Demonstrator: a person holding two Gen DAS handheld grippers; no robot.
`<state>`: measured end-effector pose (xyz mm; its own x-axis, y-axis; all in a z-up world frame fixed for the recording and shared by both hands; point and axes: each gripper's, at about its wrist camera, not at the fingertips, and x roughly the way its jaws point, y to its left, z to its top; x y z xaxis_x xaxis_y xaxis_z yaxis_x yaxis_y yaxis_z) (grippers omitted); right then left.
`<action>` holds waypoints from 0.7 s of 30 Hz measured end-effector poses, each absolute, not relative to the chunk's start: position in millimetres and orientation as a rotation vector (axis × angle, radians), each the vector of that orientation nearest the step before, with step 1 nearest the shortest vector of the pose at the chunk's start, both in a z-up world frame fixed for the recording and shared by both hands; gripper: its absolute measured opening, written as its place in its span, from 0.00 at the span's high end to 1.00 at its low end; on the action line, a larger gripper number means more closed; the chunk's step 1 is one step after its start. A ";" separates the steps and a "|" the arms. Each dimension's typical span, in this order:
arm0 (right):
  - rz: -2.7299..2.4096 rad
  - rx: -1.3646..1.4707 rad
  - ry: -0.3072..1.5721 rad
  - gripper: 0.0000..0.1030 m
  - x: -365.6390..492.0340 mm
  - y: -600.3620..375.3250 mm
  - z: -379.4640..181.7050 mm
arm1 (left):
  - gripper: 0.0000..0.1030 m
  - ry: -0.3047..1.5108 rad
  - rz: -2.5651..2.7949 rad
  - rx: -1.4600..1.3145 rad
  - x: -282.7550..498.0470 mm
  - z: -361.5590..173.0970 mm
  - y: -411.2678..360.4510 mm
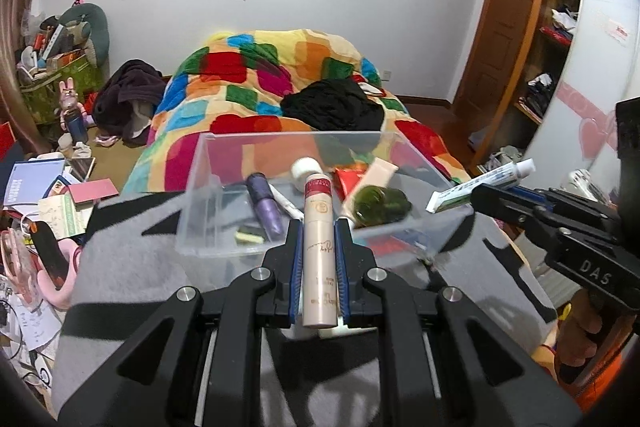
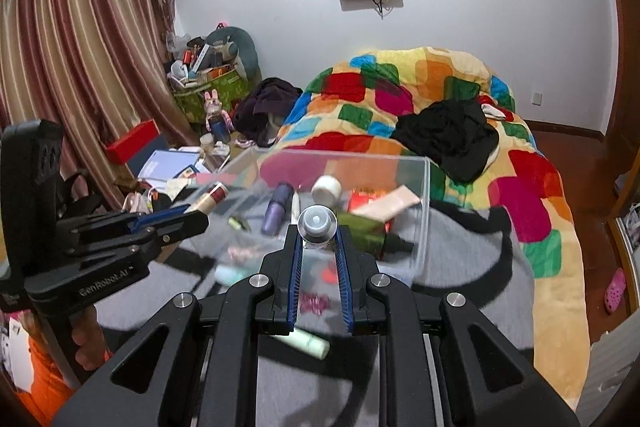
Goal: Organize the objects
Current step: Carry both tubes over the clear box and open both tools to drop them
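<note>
My left gripper is shut on a tall beige tube with a red cap, held just before the near wall of a clear plastic bin. My right gripper is shut on a white toothpaste tube, seen end-on in the right wrist view, at the bin's right side. The bin holds a purple bottle, a green bottle, a white-capped jar and a beige tube.
The bin rests on a grey and black cloth on a bed with a bright patchwork quilt. A pale green tube and pink clips lie on the cloth. Papers and boxes clutter the left.
</note>
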<state>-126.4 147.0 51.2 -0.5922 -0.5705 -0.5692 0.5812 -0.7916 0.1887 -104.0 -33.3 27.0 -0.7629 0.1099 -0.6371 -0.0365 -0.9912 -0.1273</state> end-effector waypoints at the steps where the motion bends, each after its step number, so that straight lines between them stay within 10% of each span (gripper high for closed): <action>1: -2.344 0.825 0.029 0.85 -129.1 143.8 52.1 | 0.86 -0.164 2.880 -1.054 -107.9 27.6 -35.8; 21: -2.278 0.983 0.079 0.85 -170.9 108.4 13.9 | 0.86 -0.230 2.858 -1.237 -157.4 -1.3 -60.7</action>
